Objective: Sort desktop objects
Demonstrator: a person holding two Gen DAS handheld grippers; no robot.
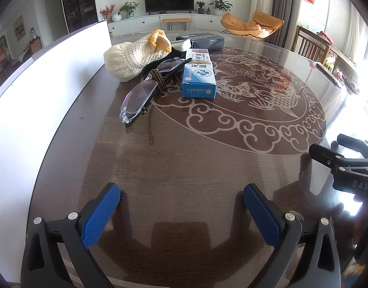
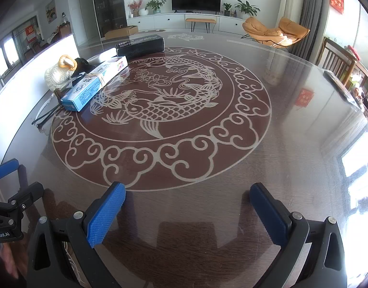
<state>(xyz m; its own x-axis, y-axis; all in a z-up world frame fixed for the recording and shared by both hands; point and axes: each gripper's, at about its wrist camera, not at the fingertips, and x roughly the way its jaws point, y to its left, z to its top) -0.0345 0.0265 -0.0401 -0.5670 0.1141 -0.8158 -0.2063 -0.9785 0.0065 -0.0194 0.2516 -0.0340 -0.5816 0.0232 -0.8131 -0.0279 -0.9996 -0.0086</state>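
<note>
i am holding my left gripper (image 1: 181, 193) low over the dark glass-topped counter (image 1: 184, 163), its jaws standing wide apart with nothing between the blue pads. my right gripper (image 2: 187, 192) is hovering the same way, jaws spread and gripping nothing, over the near edge of the carp medallion (image 2: 159, 110) printed on the counter.

the things to sort are all sitting bunched at the far left. a cream knitted pouch (image 1: 131, 57) with a yellow rim is lying on its side next to a white board (image 1: 39, 84); something black is showing just behind it, too covered to identify. a pair of clear-lens glasses (image 1: 140, 96) is lying in front of the pouch, with a brown cord looping around its middle; the far lens is tucking partly under the pouch. from the right wrist view only the near tip of the frames is peeking out, the remainder being hidden by the blue and white box (image 1: 199, 79). that box is resting just right of the glasses, and a second printed box (image 1: 198, 56) is lying end to end behind it; i cannot tell whether they are joined. further back a dark box (image 1: 205, 40) is lying crosswise, with a small white object (image 1: 182, 44) partly covered at its left end.

my right gripper's body is poking in at the right edge of the left wrist view, cut off by the frame.
</note>
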